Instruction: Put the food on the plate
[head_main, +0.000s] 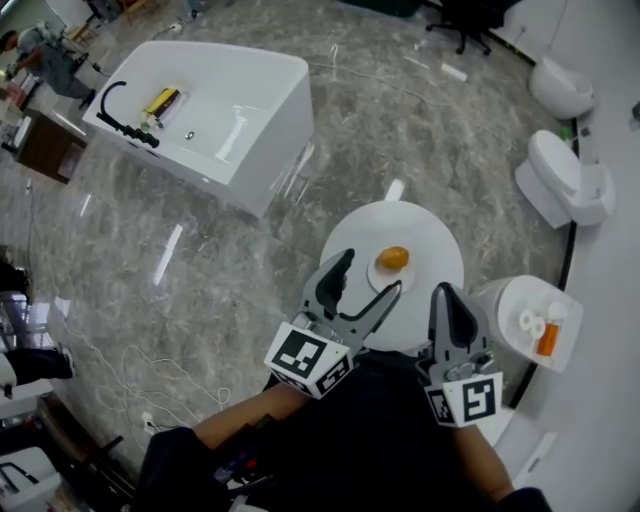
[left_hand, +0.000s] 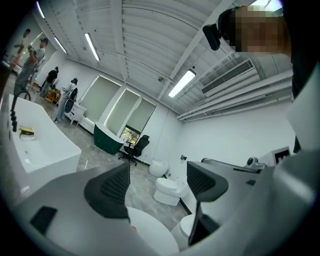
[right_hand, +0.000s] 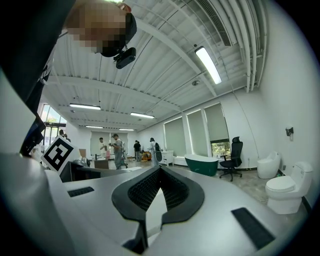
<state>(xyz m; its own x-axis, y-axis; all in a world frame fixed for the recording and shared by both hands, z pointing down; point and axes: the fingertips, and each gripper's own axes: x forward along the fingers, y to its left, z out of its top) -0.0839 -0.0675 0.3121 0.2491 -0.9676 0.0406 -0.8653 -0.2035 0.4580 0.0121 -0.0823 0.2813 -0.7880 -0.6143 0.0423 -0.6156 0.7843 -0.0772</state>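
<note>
An orange-brown piece of food (head_main: 393, 258) lies on a small white plate (head_main: 379, 277) on a round white table (head_main: 430, 245). My left gripper (head_main: 368, 272) hovers over the table's near left side. It is open and empty, with one finger beside the plate's near rim. In the left gripper view the left gripper (left_hand: 157, 185) points across the room, and the table's edge (left_hand: 152, 234) shows below it. My right gripper (head_main: 446, 296) is raised at the table's near right edge. The right gripper (right_hand: 159, 192) has its pads pressed together, with nothing between them.
A white bathtub (head_main: 210, 110) stands on the grey marble floor at the far left. Two white toilets (head_main: 565, 180) (head_main: 560, 85) line the right wall. A white pedestal (head_main: 515, 325) right of the table holds an orange bottle (head_main: 547, 338). Cables trail at the left (head_main: 130, 370).
</note>
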